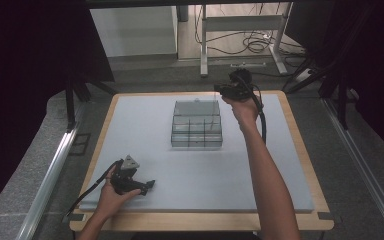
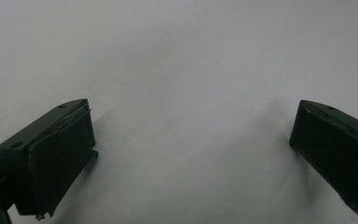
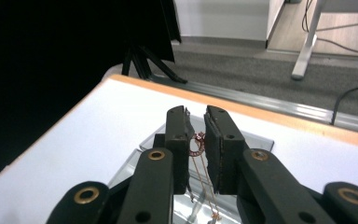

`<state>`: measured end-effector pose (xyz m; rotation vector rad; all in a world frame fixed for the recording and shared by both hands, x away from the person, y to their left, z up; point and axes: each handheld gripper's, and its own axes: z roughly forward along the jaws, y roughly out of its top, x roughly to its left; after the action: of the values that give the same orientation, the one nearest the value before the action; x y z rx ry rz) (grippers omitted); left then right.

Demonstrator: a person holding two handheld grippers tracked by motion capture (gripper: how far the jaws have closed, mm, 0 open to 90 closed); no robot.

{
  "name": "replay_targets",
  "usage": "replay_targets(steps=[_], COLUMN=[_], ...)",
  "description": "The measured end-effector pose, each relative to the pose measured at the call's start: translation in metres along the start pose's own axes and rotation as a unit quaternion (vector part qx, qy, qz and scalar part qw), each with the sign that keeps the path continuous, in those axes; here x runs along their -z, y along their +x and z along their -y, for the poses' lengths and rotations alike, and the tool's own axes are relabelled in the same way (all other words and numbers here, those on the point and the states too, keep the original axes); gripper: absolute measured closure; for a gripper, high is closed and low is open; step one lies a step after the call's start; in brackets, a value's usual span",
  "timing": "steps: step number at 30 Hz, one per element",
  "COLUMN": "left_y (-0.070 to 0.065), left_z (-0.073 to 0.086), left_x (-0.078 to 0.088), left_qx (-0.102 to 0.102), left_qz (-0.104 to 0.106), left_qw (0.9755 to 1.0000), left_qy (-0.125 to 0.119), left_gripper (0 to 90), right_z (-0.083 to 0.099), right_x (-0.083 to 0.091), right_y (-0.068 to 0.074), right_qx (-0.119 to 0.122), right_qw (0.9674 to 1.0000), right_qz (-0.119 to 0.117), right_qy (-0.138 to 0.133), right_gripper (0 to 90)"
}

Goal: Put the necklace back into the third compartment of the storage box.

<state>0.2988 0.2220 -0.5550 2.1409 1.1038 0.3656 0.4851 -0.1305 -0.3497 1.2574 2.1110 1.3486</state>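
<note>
I have my right gripper (image 3: 196, 144) above the far edge of the clear plastic compartment box (image 1: 196, 125), jaws pinched on a thin copper-coloured chain (image 3: 204, 175) with a small ring, dangling over the box. Bare grey mat (image 1: 260, 175) surrounds the box. My left gripper (image 1: 147, 186), near-left of the box, rests on the mat, jaws spread.

High view is dim overall; dark curtains at both sides go near black, and the pale counter (image 1: 145, 145) is the brightest area, evenly lit from above. Slight barrel bend at the edges. In the left gripper view the fingers (image 2: 51, 158) are soft and underexposed, casting faint shadows. The right gripper view has sharp fingers (image 3: 179, 140) and a black left side.
</note>
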Motion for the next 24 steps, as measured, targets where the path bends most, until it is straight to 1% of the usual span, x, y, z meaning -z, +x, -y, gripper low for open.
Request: replay_targets(steps=[2, 3, 5, 9, 10, 11, 15, 20, 21, 24], left_y=[0.0, 0.0, 0.0, 0.0, 0.0, 0.0, 0.0, 0.0, 0.0, 0.0], left_z=[0.0, 0.0, 0.0, 0.0, 0.0, 0.0, 0.0, 0.0, 0.0, 0.0], left_x=[0.0, 0.0, 0.0, 0.0, 0.0, 0.0, 0.0, 0.0, 0.0, 0.0], left_qx=[-0.001, -0.001, -0.001, 0.0, 0.0, 0.0, 0.0, 0.0, 0.0, 0.0], left_qz=[-0.001, -0.001, -0.001, 0.001, 0.001, 0.0, 0.0, 0.001, 0.0, 0.0], left_qw=[1.0, 1.0, 1.0, 1.0, 1.0, 1.0, 1.0, 1.0, 1.0, 1.0], left_qy=[0.001, 0.001, 0.001, 0.003, 0.003, 0.003, 0.002, 0.002, 0.002, 0.002], left_gripper=[0.0, 0.0, 0.0, 0.0, 0.0, 0.0, 0.0, 0.0, 0.0, 0.0], right_z=[0.003, 0.012, 0.015, 0.034, 0.034, 0.039, 0.045, 0.052, 0.056, 0.064], right_x=[-0.002, -0.008, -0.01, -0.02, -0.02, -0.022, -0.025, -0.029, -0.031, -0.035], right_y=[-0.002, -0.006, -0.008, -0.017, -0.017, -0.02, -0.023, -0.025, -0.025, -0.025], right_qx=[-0.001, -0.005, -0.007, -0.013, -0.013, -0.016, -0.022, -0.024, -0.024, -0.022], right_qw=[1.0, 0.9999, 0.9998, 0.9992, 0.9992, 0.999, 0.9986, 0.9982, 0.9979, 0.9974], right_qz=[0.001, 0.003, 0.004, 0.01, 0.01, 0.01, 0.01, 0.009, 0.009, 0.009], right_qy=[0.004, 0.014, 0.017, 0.036, 0.036, 0.041, 0.047, 0.053, 0.06, 0.068], right_gripper=[78.2, 78.1, 78.1, 78.1, 78.1, 78.1, 78.1, 78.1, 78.1, 78.0])
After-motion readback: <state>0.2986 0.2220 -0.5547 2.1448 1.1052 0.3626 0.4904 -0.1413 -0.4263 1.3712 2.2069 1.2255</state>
